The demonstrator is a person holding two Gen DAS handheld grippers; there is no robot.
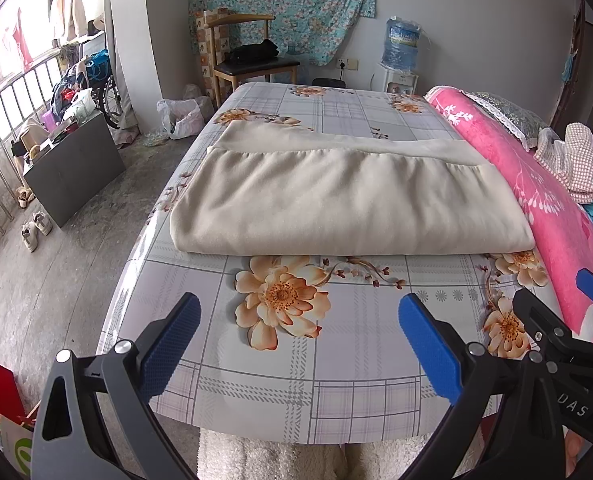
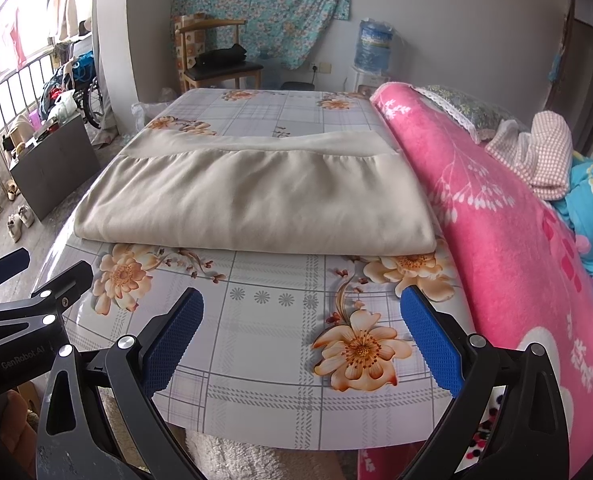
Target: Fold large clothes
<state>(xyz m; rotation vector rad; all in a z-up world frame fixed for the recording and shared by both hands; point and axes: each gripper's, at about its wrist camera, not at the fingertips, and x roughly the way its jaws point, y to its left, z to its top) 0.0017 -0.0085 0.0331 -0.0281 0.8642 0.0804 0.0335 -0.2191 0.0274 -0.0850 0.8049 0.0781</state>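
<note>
We note the left gripper: jaws spread wide, blue pads bare, nothing between them, held over the near edge of the bed. We note the right gripper: jaws likewise spread wide and holding nothing, just to the right of the left one, each showing at the margin of the other's view.

Beneath both: a plaid bedsheet printed with orange flowers, bare at the near end.

Beyond the jaws, apart from them, at the middle of the bed: one beige garment, folded into a broad flat rectangle, its folded edge towards us, a lighter band along its far side. It lies flat on the sheet.

To the right, touching or just beside the garment's right edge: a pink blanket with white sprigs, running the length of the bed. Further right: a checked cloth and a blue quilt.

Far side: a wooden chair bearing a dark bundle, a floral cloth hung on the wall, a water dispenser.

Left, on the floor: a grey box, pale shoes, a white plastic bag.
</note>
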